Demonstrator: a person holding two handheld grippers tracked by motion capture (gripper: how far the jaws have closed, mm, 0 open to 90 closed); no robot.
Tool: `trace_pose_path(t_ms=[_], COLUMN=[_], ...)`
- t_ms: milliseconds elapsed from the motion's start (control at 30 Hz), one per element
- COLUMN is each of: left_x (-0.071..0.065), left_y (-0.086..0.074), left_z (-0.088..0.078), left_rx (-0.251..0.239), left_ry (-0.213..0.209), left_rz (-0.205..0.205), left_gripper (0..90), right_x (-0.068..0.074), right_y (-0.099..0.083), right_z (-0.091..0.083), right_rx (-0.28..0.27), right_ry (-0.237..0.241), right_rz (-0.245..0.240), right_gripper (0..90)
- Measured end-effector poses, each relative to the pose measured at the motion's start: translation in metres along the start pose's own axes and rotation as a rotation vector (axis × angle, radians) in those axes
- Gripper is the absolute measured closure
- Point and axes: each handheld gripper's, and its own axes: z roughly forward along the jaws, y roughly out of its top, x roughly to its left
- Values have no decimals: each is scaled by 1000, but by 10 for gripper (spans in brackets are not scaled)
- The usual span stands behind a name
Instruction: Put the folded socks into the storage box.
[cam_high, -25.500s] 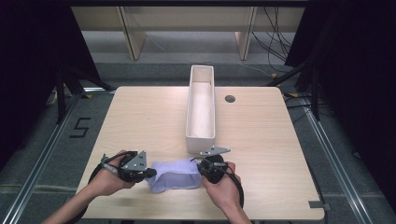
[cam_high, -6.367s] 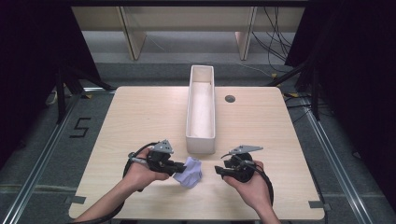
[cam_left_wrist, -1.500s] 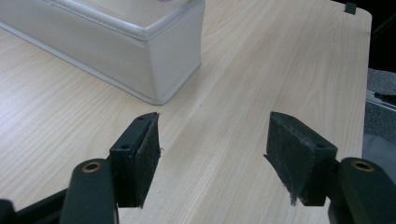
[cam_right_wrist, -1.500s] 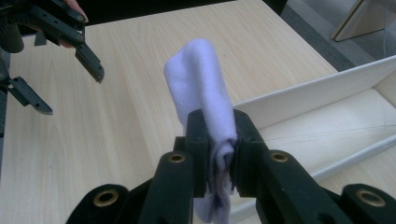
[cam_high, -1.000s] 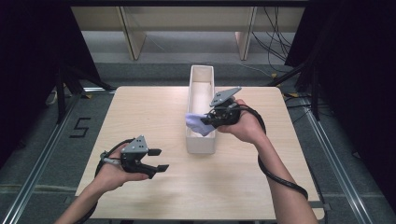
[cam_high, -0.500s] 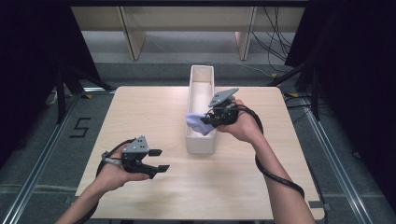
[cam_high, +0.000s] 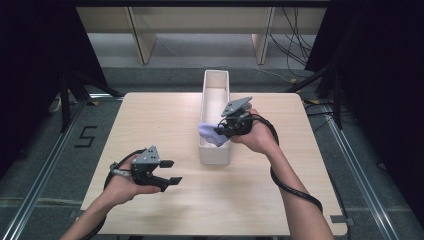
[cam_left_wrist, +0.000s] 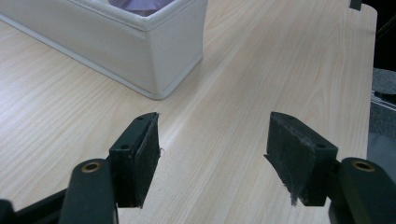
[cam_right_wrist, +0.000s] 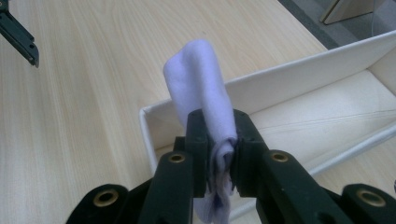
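One cloth (cam_high: 211, 134), one box (cam_high: 215, 90)

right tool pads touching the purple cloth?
Touching. The right gripper view shows the right tool with both jaws pressed on the folded purple cloth, above the near end of the white bin.

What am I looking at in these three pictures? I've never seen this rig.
A person at a wooden table holds a two-jaw gripper in each hand. The high view looks down from above; the other two pictures come from cameras riding on each gripper, looking along its black jaws. The right gripper is shut on a folded lavender cloth over the near end of a long white bin. The left gripper is open, holding nothing, above bare table beside the bin's corner.
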Motion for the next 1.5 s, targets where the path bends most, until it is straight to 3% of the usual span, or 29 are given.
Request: trace_pose_path(t_ms=[200,367,400,667,767,967,1200,1233,1300,1500], left_x=[0,0,1,0,0,0,0,0,0,0], left_y=[-1,-2,-3,-3,-3,-3,-3,-3,-3,-3], left_z=[0,1,1,1,2,2,2,2,2,3], left_rx=[6,6,8,14,9,10,20,16,14,11], left_ry=[1,-3,-3,-3,-2,-3,0,-2,-2,-8], left_rz=[1,1,2,3,2,2,7,2,2,1], left_gripper=[341,342,341,342,341,341,341,341,341,341], right_x=[1,-1,1,-1,-1,-1,1,3,0,0], right_y=[-2,-3,-4,-5,-5,-6,-9,-9,-9,-12], right_z=[5,10,11,12,12,15,17,15,15,19], right_rx=[15,19,20,24,25,33,35,47,29,32], right_ry=[5,11,10,7,10,9,20,10,22,20], right_rz=[26,4,27,11,30,8,28,64,35,53], right_gripper=[796,795,795,795,796,795,797,797,798,801])
